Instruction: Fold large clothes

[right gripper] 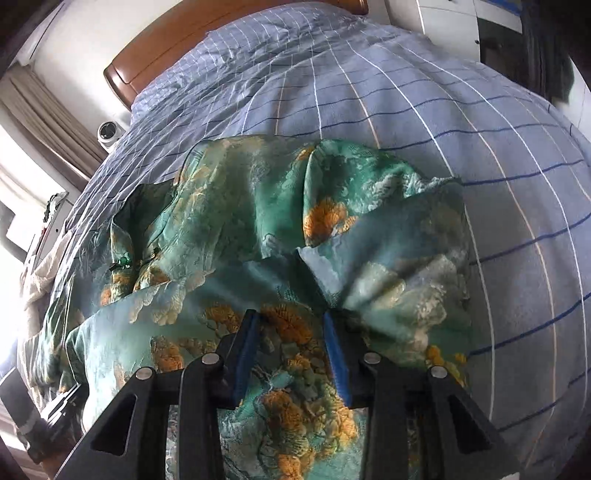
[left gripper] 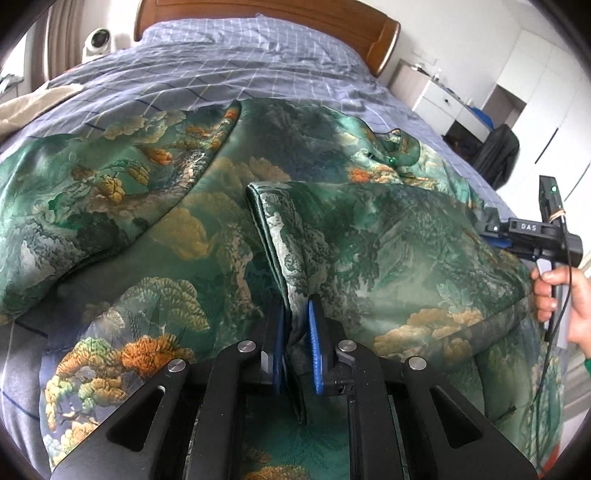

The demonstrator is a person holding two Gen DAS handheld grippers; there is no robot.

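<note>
Garment [left gripper: 207, 206], a large green satin piece printed with trees and orange foliage, lay spread over the blue checked bedcover [left gripper: 236, 70] of a bed with a wooden headboard [left gripper: 332, 22].

Left wrist view: the left gripper [left gripper: 296, 325] had its blue pads pressed together on a folded edge of the garment, which ran as a raised ridge away from the fingers toward the middle of the cloth. Only this view showed the right gripper from outside [left gripper: 532, 229], a black body with a green light, held by the person's right hand [left gripper: 561, 295] at the right margin, just above the garment's edge. A white cupboard [left gripper: 439, 99] and a dark chair [left gripper: 496, 151] stood beyond the bed; a small white camera [left gripper: 96, 40] sat near the headboard.

Right wrist view: the right gripper [right gripper: 291, 332] pointed down over the garment with its blue fingers [right gripper: 334, 350] spread apart; patterned cloth lay under and between them, and the right finger sat close beside a gathered point of fabric, though whether it touched could not be told. No pinch on the cloth was visible. This view alone showed the garment's far hem, the bare checked cover to its right, and a curtain [right gripper: 48, 110] by a bright window.
</note>
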